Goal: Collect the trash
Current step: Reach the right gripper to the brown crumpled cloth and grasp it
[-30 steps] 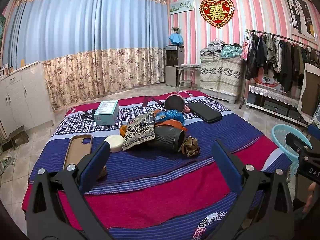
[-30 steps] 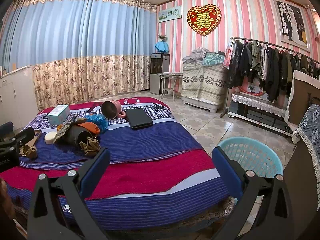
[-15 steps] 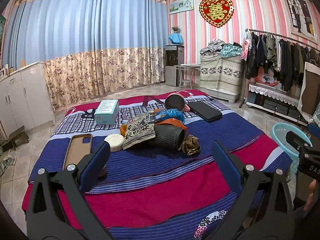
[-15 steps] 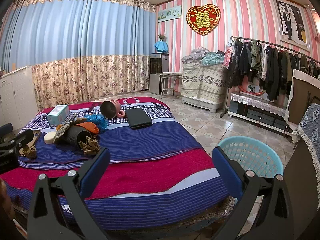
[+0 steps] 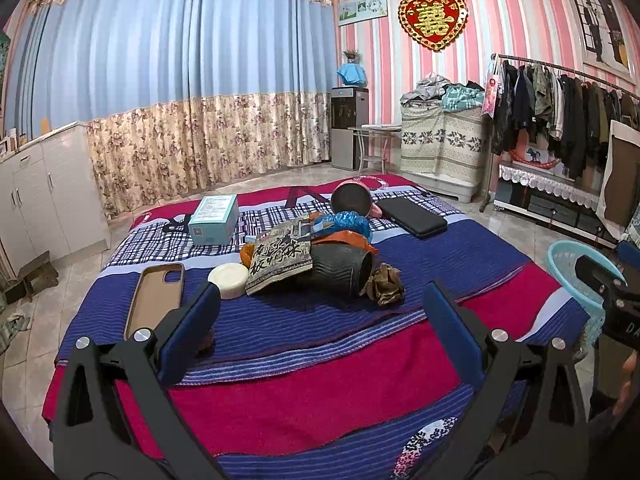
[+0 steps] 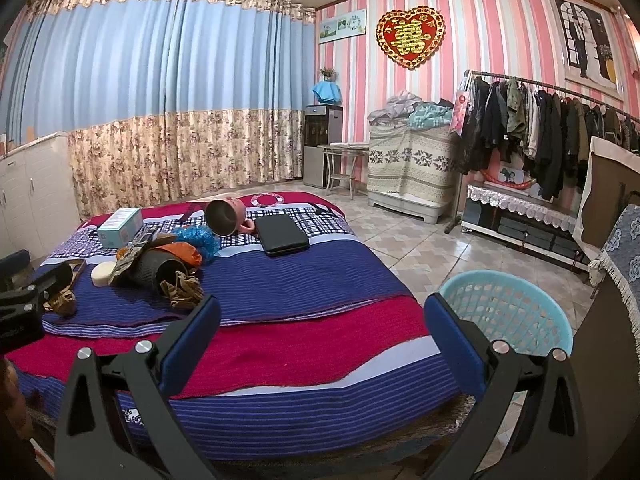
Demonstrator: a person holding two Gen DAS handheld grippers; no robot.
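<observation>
- Left tool (image 5: 320, 312) is spread wide and holds nothing, hovering above the near end of the bed (image 5: 312, 396); right tool (image 6: 322, 322) is likewise released, with the blue laundry basket (image 6: 508, 308) just to its right on the floor.
- Nearest trash: a crumpled brown paper wad (image 5: 385, 283) mid-bed, touching the mouth of a toppled black ribbed bin (image 5: 340, 274).
- The wad looks light, soft and crushable; pinch across its bulk.
- The blue plastic bag (image 5: 340, 224) and orange bag (image 5: 348, 238) behind it are probably limp and slippery; gather a fold.
</observation>
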